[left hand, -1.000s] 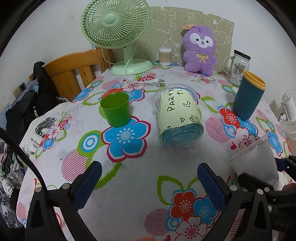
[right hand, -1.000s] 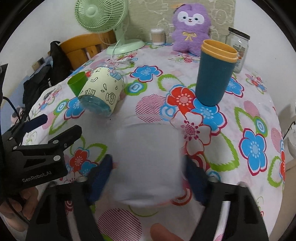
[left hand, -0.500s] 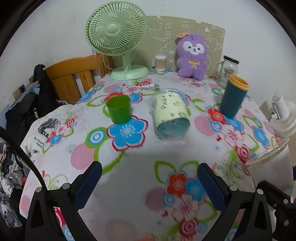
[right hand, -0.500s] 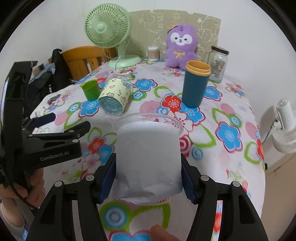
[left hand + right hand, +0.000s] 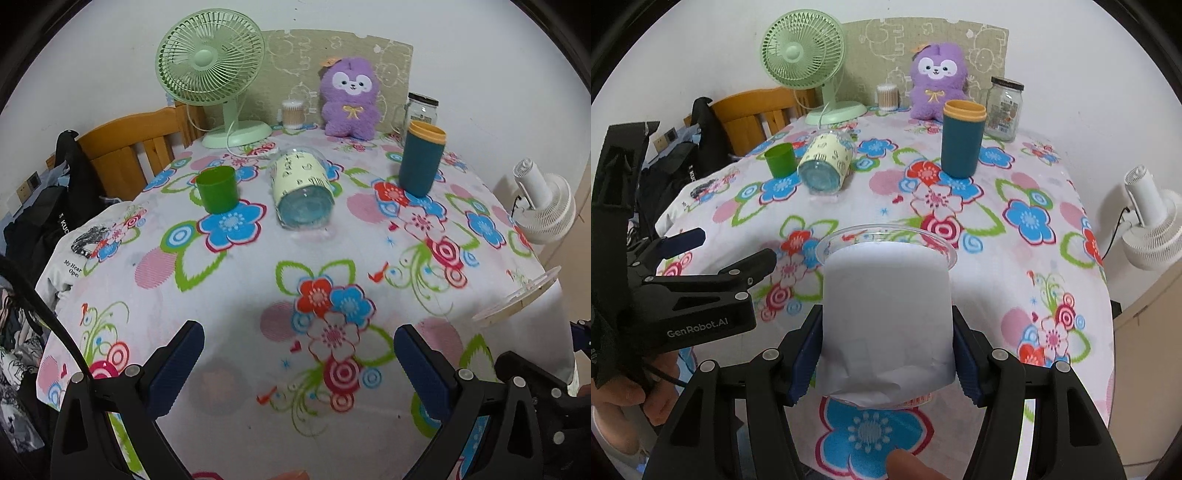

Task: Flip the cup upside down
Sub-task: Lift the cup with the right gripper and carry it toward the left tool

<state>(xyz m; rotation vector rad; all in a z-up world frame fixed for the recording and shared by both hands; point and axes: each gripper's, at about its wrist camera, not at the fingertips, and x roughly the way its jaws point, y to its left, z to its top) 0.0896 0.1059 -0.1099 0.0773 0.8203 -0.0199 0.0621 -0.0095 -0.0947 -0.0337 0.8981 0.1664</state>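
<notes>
My right gripper [image 5: 886, 343] is shut on a clear plastic cup with a white paper sleeve [image 5: 886, 317]. It holds the cup in the air above the near part of the table, rim pointing away from me. The cup's rim [image 5: 517, 295] shows at the right edge of the left wrist view. My left gripper [image 5: 295, 358] is open and empty above the table's front; it shows at the left of the right wrist view [image 5: 701, 254]. Also on the table: a small green cup [image 5: 217, 189], a clear cup with a cream printed sleeve lying on its side [image 5: 301, 194], a teal tumbler with a yellow rim [image 5: 421, 158].
A flowered cloth covers the table [image 5: 258, 280]. At the back stand a green fan [image 5: 214, 74], a purple plush toy [image 5: 351, 99], a glass jar [image 5: 421, 110] and a cotton swab tub [image 5: 293, 114]. A wooden chair [image 5: 129, 155] is left, a white fan [image 5: 546, 206] right.
My right gripper has lifted the white-sleeved cup off the table and pulled it back toward me. My left gripper has also drawn back and risen, still open.
</notes>
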